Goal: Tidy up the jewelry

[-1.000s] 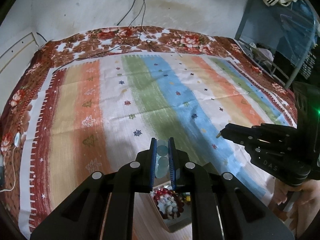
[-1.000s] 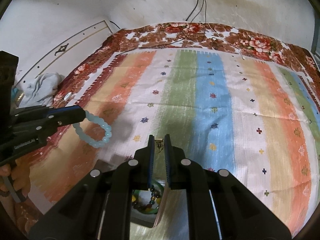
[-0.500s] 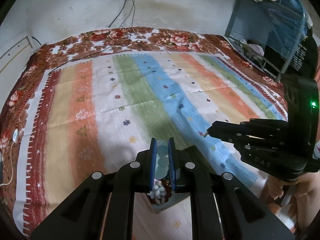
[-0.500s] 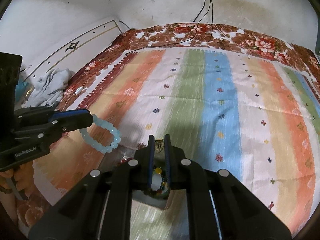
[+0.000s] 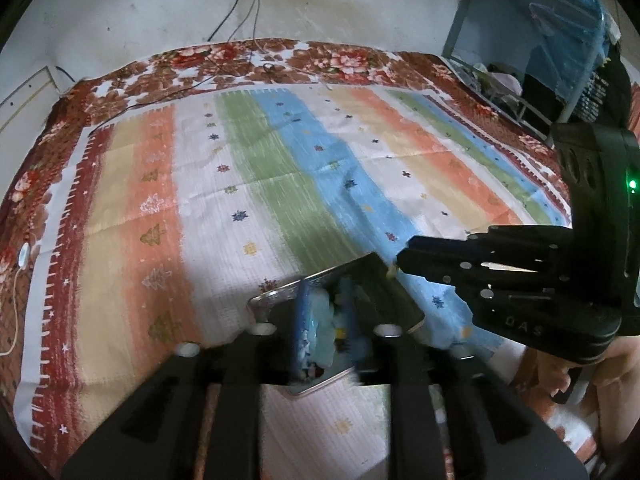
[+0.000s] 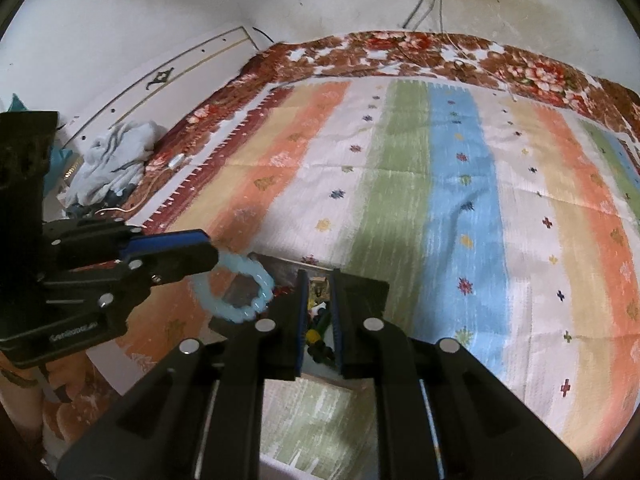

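My left gripper is shut on a pale blue bead bracelet, which hangs from its tip just above a dark jewelry box. The box lies on the striped bedspread and holds several mixed beads. My right gripper is shut on a small gold-coloured jewelry piece, right over the same box. In the left wrist view the right gripper sits at the box's right edge. The picture is blurred by motion.
The striped cloth covers a floral bedspread. A crumpled blue-grey cloth lies off the bed's left side. Cables hang from a wall socket. A blue rack stands at the right.
Both grippers have come down and forward toward the jewelry box, which now shows larger and closer. The bracelet now hangs over the box. Both stay shut.
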`<state>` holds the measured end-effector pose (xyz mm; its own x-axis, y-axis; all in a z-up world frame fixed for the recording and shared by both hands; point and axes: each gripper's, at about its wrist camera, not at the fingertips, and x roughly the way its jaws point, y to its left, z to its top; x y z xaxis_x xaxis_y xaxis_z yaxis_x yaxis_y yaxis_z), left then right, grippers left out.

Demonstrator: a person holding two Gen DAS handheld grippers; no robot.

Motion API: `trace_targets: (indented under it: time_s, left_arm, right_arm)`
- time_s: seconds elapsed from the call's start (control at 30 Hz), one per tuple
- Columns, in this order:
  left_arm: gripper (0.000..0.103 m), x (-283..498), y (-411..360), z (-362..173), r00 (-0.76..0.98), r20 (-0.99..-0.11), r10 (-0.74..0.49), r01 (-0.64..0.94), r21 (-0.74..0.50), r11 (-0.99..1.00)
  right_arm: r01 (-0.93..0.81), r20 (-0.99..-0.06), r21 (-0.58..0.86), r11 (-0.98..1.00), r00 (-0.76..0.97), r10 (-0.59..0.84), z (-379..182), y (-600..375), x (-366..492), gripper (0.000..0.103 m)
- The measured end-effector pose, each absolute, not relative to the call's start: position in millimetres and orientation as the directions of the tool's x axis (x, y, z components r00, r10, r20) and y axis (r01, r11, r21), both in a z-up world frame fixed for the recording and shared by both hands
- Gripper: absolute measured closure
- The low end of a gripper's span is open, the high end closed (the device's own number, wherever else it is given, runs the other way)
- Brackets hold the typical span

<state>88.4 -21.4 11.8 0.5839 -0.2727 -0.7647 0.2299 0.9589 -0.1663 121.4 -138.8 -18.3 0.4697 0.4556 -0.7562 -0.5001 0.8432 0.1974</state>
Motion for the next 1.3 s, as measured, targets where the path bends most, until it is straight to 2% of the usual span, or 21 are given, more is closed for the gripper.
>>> trace_targets:
  time_s: [0.07, 0.23, 0.33, 0.4, 0.47, 0.6, 0.7, 0.77, 0.97, 1.07, 1.23, 1.3]
  left_arm:
    - [0.067, 88, -20, 13, 0.590, -0.763, -0.264, 0.228, -0.157, 0.961]
    - [0.067, 86, -12, 17, 0.603, -0.754, -0.261, 0.212, -0.163, 0.963]
    - [0.062, 83, -10, 16, 0.606, -0.752, -0.261, 0.208, -0.166, 0.964]
    - [0.049, 81, -8, 17, 0.610, -0.748, -0.261, 0.207, -0.168, 0.964]
    - [0.044, 76, -7, 18, 0.613, -0.742, -0.271, 0.217, -0.172, 0.961]
    - [0.025, 66, -5, 17, 0.616, -0.735, -0.281, 0.223, -0.180, 0.958]
    - [0.020, 61, -5, 14, 0.613, -0.738, -0.283, 0.226, -0.180, 0.957]
    - [0.017, 58, -5, 13, 0.614, -0.738, -0.281, 0.224, -0.179, 0.958]
    - [0.012, 51, -4, 14, 0.621, -0.729, -0.289, 0.230, -0.184, 0.956]
    - [0.006, 47, -5, 14, 0.634, -0.721, -0.282, 0.232, -0.170, 0.958]
    - [0.006, 38, -6, 15, 0.658, -0.704, -0.267, 0.237, -0.143, 0.961]
    - [0.006, 35, -6, 15, 0.672, -0.700, -0.241, 0.223, -0.119, 0.967]
  right_arm:
    - [-0.478, -0.755, 0.181, 0.860, 0.493, 0.433, -17, -144, 124, 0.066]
    - [-0.459, -0.747, 0.171, 0.872, 0.517, 0.419, -14, -153, 126, 0.065]
    - [-0.467, -0.734, 0.170, 0.868, 0.527, 0.427, -13, -156, 122, 0.058]
    - [-0.476, -0.721, 0.168, 0.863, 0.538, 0.436, -11, -157, 118, 0.051]
    - [-0.484, -0.709, 0.169, 0.859, 0.546, 0.447, -9, -160, 114, 0.045]
    - [-0.505, -0.696, 0.178, 0.845, 0.543, 0.470, -8, -164, 106, 0.035]
    - [-0.517, -0.684, 0.184, 0.836, 0.543, 0.486, -6, -165, 100, 0.032]
    - [-0.521, -0.680, 0.180, 0.834, 0.547, 0.488, -5, -165, 98, 0.027]
    - [-0.524, -0.670, 0.173, 0.834, 0.558, 0.490, -5, -170, 88, 0.023]
    - [-0.528, -0.664, 0.172, 0.831, 0.562, 0.494, -4, -172, 84, 0.019]
    - [-0.540, -0.618, 0.166, 0.825, 0.595, 0.514, 2, -176, 69, 0.006]
    - [-0.540, -0.603, 0.156, 0.827, 0.611, 0.513, 4, -178, 64, 0.005]
